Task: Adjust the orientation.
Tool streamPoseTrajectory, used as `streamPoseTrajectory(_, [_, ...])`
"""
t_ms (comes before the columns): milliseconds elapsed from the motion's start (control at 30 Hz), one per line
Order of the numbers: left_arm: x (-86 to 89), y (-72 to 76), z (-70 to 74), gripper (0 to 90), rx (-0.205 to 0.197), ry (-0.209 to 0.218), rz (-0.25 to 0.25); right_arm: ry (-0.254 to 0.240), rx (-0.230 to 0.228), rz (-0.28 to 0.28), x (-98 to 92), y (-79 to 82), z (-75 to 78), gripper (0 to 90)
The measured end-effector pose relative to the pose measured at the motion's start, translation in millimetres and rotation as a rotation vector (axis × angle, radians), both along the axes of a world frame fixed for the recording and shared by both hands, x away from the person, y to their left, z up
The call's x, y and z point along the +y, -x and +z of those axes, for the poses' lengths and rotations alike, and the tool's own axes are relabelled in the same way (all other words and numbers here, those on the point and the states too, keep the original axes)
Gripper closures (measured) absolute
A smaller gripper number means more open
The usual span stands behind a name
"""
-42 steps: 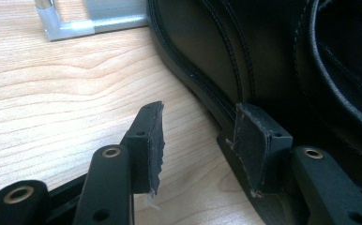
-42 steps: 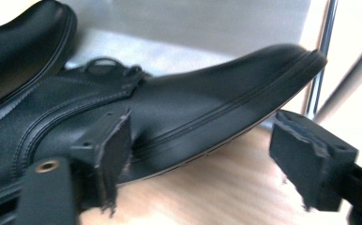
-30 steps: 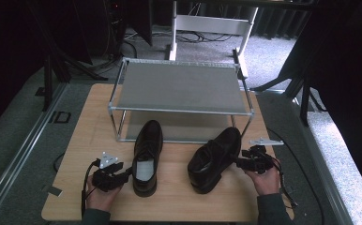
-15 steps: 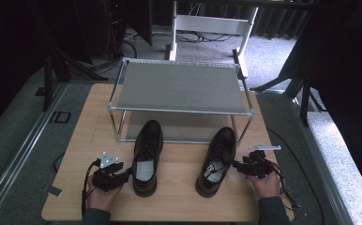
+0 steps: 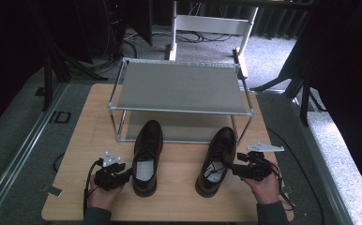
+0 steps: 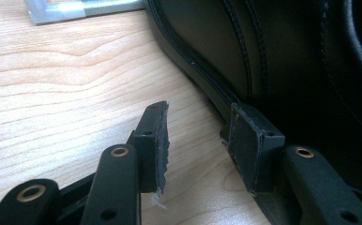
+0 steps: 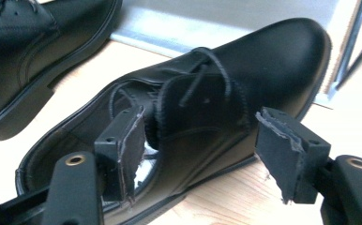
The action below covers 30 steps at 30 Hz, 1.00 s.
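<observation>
Two black leather lace-up shoes stand on the wooden table, toes toward a metal rack. My left gripper sits at the heel side of the left shoe. Its jaws have just been closing but are open over bare wood, one pad against the sole edge of that shoe. My right gripper is at the right shoe. Its jaws have just been opening and straddle the side wall and tongue of that shoe, one pad inside the opening, one outside, neither pressing.
A two-shelf metal rack stands at the back of the table, its lower shelf just beyond the toes. The left shoe shows at the upper left of the right gripper view. Dark stands and cables ring the table on the floor.
The right shoe has swung from lying slantwise to pointing straight at the rack, and the right gripper has drawn back slightly with wider jaws. The left hand and left shoe stayed put.
</observation>
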<state>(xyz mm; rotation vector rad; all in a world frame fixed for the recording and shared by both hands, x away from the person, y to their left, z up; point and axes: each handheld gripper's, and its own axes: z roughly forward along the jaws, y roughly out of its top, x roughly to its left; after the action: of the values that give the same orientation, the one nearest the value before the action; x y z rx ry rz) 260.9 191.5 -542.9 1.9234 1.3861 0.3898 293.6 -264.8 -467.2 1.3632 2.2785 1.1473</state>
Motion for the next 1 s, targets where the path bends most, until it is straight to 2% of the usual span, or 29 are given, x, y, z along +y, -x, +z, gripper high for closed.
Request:
streamPoseTrajectory(300, [0.3, -1.1, -0.1, 63.5, 0.007, 0.017, -0.019, 0.047, 0.024, -0.018, 13.7, -3.5, -11.0, 27.2])
streamPoseTrajectory(433, [-4.0, -1.6, 0.2, 66.4, 0.012, 0.026, -0.031, 0.061, 0.034, -0.02, 17.6, -3.5, -14.4, 27.1])
streamPoseTrajectory(567, [-11.8, -2.7, -0.3, 66.8, 0.016, 0.039, -0.059, 0.063, 0.033, -0.03, 18.3, -1.6, -14.9, 25.3])
streamPoseTrajectory(633, [-16.3, -3.0, -0.2, 67.0, 0.017, 0.036, -0.078, 0.054, 0.038, -0.018, 19.3, -1.0, -15.2, 23.6])
streamPoseTrajectory(700, [-20.1, -3.2, 0.0, 67.3, 0.017, 0.035, -0.089, 0.068, 0.042, -0.02, 21.0, -1.3, -17.3, 22.4])
streamPoseTrajectory(800, [-24.4, -3.0, -0.1, 67.5, 0.016, 0.037, -0.1, 0.079, 0.06, -0.032, 23.8, -3.2, -20.2, 22.6])
streamPoseTrajectory(867, [-25.9, -2.7, -0.1, 67.5, 0.016, 0.036, -0.107, 0.09, 0.074, -0.045, 24.8, -5.9, -22.0, 26.9])
streamPoseTrajectory(933, [-26.1, -2.9, -0.1, 66.8, 0.011, 0.028, -0.108, 0.123, 0.088, -0.075, 26.5, -9.7, -25.2, 31.1])
streamPoseTrajectory(1000, [-24.5, -4.3, -0.7, 62.6, 0.01, 0.019, -0.107, 0.11, 0.097, -0.069, 28.7, -12.9, -27.9, 31.2])
